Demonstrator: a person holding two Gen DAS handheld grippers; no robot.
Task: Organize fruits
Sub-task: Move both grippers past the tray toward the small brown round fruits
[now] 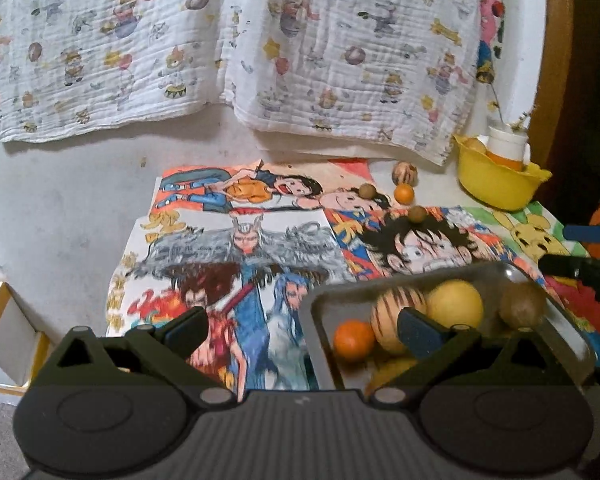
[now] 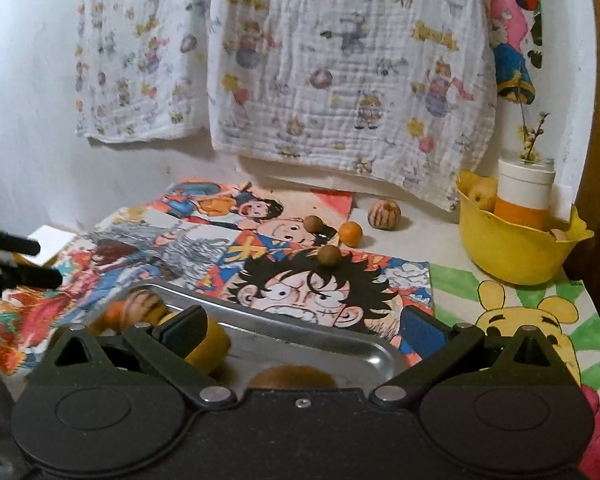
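Left claw (image 1: pixel 304 326): jaws spread wide, nothing between them. It hovers low over the near left corner of the metal tray (image 1: pixel 320 360); one fingertip sits in front of the striped fruit (image 1: pixel 392 320) in the left wrist view, contact not resolvable.

Tray contents, left to right: small orange (image 1: pixel 354 340), striped fruit, yellow fruit (image 1: pixel 454 304), brown kiwi-like fruit (image 1: pixel 522 304). Tray rests on the drawings covering the bench (image 1: pixel 60 208).

Loose fruits farther back on the bench, left to right: brown ball (image 1: pixel 367 191), second brown ball (image 1: pixel 417 214) nearer the tray, loose orange (image 1: pixel 404 193), striped nut-like fruit (image 1: pixel 405 172). Apart from one another, none touching the tray.

Right claw (image 2: pixel 304 328): jaws spread, empty, held over the tray's near edge.

Far right: yellow bowl (image 2: pixel 512 260) holding a white-capped jar (image 2: pixel 526 188) and a pale fruit.

Risks (judgement):
- All pieces are round; an off-centre pinch could squirt one out and send it rolling off the bench.
- The tray rim is shallow; a drop from height may bounce a fruit out or knock the ones already in.
- The left fingertip near the striped fruit could nudge it on closing.
- Both claws work close over the tray; collision is possible.

Appearance: smooth skins, firm-looking, small; brown balls are dull and matte.
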